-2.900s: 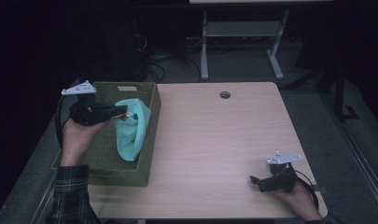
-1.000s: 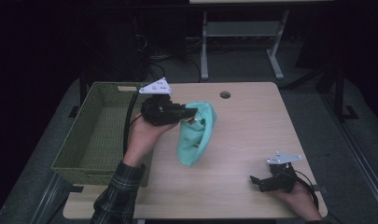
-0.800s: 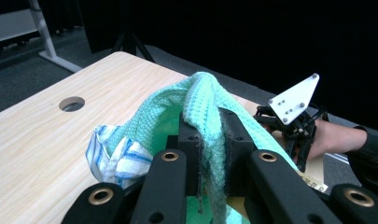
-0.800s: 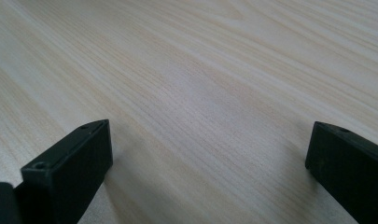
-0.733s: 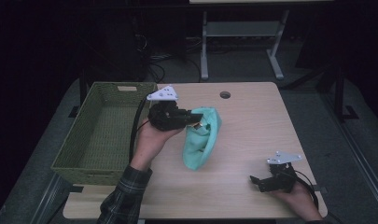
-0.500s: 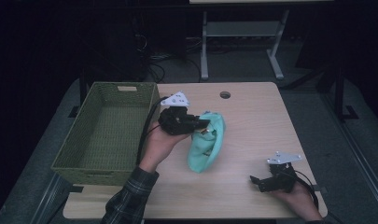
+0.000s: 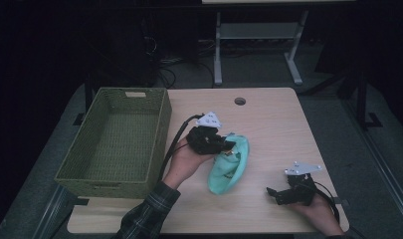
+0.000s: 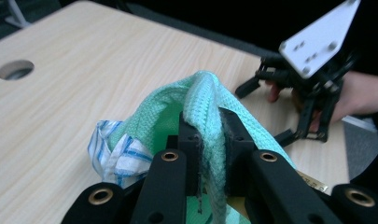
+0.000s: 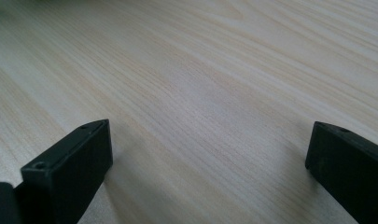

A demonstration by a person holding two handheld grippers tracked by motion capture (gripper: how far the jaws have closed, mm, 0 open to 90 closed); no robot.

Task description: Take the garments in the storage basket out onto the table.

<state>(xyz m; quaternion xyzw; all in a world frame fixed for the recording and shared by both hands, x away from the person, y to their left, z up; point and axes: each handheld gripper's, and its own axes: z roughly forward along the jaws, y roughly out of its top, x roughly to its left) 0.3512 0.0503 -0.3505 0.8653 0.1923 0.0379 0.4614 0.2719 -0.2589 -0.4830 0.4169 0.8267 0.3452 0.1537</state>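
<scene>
My left gripper [image 7: 228,146] is shut on a mint green knitted garment [image 7: 229,167], which hangs down onto the middle of the table. In the left gripper view the two jaws pinch a fold of the green knit [image 8: 203,107], and a blue-and-white striped label or lining [image 8: 113,150] shows at its left. My right gripper [image 7: 272,193] rests on the table near the front right corner, jaws wide open and pointing left. The right gripper view has bare wood between its fingertips [image 9: 72,161]. The right gripper [image 8: 263,114] also appears far off in the left gripper view.
A green woven basket [image 7: 159,132] stands at the table's left side, nothing visible inside. The table [image 7: 268,124] has a round cable hole [image 7: 240,101] near its far edge. A desk frame and cables sit on the dark floor beyond.
My left hand has carried the green garment out of the basket, rightward and down, so it now drapes onto the table's middle. The right gripper has stayed where it was.
</scene>
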